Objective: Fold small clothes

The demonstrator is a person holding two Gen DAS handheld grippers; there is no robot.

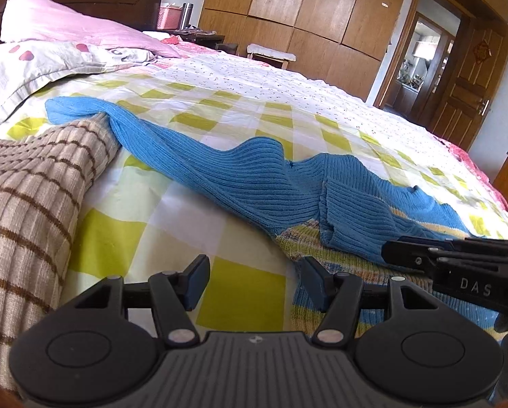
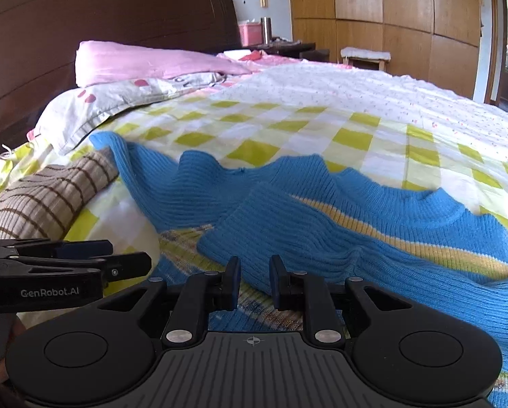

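Since the blue ribbed sweater (image 2: 321, 224) lies rumpled across the checked bedspread (image 1: 243, 289) with one sleeve stretched toward the striped beige garment (image 1: 33, 204), the left gripper (image 1: 254, 282) and right gripper (image 2: 252, 280) hover unclenched and empty at its multicoloured hem, apparently about to pinch that edge.

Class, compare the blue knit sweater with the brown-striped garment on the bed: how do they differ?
The blue sweater is bright blue with a yellow band; the striped garment is beige with thin brown lines. The blue sweater lies spread out in the middle; the striped garment sits bunched at the left. Both are ribbed knits.
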